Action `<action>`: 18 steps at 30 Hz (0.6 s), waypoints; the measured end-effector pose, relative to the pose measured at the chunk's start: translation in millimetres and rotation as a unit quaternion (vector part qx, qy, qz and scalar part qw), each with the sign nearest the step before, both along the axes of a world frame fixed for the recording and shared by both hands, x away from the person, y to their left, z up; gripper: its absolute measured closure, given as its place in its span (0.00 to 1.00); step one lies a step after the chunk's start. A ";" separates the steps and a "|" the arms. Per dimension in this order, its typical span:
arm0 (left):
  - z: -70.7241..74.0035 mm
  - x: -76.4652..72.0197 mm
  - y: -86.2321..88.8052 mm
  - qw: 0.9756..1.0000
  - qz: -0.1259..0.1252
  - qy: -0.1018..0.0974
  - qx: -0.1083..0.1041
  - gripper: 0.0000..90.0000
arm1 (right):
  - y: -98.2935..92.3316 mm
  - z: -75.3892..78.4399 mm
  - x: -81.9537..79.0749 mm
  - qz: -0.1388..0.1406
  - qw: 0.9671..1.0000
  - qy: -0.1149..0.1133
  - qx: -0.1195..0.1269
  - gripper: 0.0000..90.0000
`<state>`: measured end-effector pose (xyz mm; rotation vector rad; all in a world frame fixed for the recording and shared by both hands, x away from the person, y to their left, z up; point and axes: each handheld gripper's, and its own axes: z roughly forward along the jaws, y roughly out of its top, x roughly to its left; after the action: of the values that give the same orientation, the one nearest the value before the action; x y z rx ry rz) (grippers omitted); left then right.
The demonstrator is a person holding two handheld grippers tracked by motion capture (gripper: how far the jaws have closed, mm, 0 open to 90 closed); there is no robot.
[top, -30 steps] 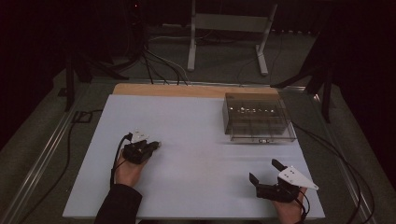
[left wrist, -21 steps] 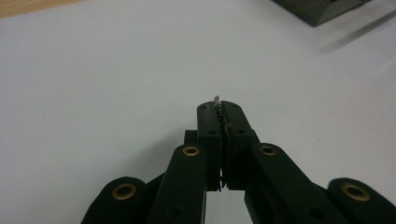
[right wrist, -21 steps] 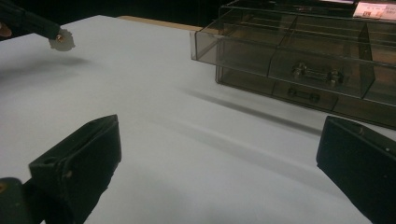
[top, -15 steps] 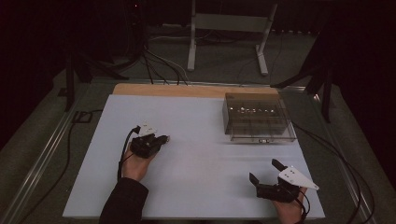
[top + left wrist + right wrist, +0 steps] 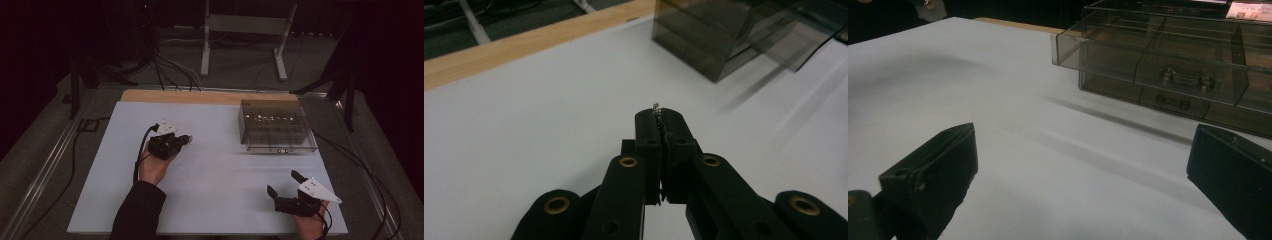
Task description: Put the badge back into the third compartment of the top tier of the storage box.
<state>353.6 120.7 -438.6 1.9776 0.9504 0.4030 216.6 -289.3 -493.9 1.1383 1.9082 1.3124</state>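
- Left claw [image 5: 659,117] clenched on a tiny metal bit [image 5: 655,106] poking past its tips, up off the desk [image 5: 215,190].
- Right claw [image 5: 286,183] wide open, holding nothing, near the clear box [image 5: 276,126].

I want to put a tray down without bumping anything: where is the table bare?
Bare: the white table between the left gripper and right gripper, and left of the left gripper. Crowded: the far right corner, taken by the clear compartment box.
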 end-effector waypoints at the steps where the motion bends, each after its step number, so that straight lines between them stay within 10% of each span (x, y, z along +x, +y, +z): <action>1: 1.7 1.3 -2.0 1.000 -0.003 0.000 0.000 0.99 | 0.0 0.1 0.0 0.000 1.000 0.000 0.000 0.00; 18: 25.9 20.8 -32.4 0.999 -0.043 -0.011 -0.010 0.99 | -0.4 0.0 0.4 -0.001 1.000 0.001 0.002 0.00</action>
<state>374.4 88.2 -412.7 1.9849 0.8488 0.3656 216.9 -289.7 -493.8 1.1422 1.9064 1.3157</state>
